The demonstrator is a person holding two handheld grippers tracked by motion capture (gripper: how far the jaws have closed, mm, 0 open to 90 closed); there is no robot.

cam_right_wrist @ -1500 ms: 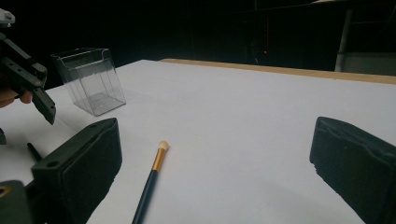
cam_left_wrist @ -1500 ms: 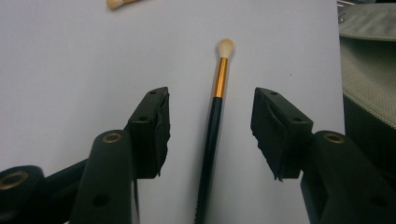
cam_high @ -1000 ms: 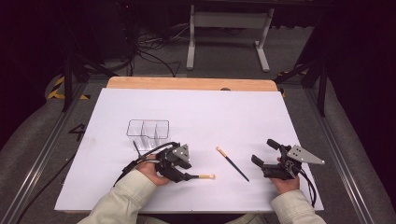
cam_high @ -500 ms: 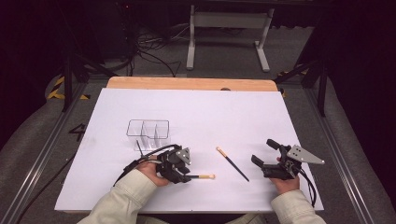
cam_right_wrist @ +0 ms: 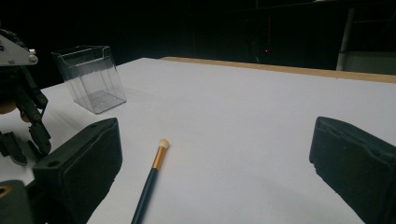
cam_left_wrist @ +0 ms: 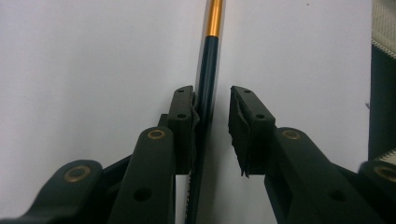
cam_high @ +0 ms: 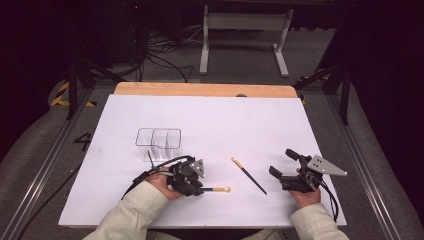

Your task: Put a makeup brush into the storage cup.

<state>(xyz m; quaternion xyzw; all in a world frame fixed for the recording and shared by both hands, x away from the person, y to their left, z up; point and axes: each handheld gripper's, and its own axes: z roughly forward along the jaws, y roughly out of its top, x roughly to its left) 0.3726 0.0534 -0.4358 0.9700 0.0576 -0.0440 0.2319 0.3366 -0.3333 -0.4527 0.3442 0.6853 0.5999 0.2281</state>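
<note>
1. The left gripper (cam_high: 200, 189) lies low over the white table (cam_high: 250, 120) near its front edge, left of the middle, turned sideways so that its jaws run along a chopstick (cam_high: 216, 189) lying flat there.
2. In the left gripper view the chopstick (cam_left_wrist: 205, 93) runs up between the two jaws. One pad touches its dark shaft and the other stands just clear, so the jaws, which have just been closing, have not yet pinched it. Lining up along the shaft probably lets both pads meet it squarely.
3. The gold band and pale tip (cam_high: 226, 189) stick out past the jaws toward the table's middle.
4. A second chopstick (cam_high: 249, 175) lies slantwise between the two grippers, touching neither.
5. The right gripper (cam_high: 286, 168) rests near the front right corner with its jaws spread wide and nothing between them. In the right gripper view that chopstick (cam_right_wrist: 152, 179) lies just ahead, so this hand seems to be waiting its turn.
6. A clear box with compartments (cam_high: 158, 144) stands behind the left gripper, toward the left edge. It is likely where the chopsticks go.
</note>
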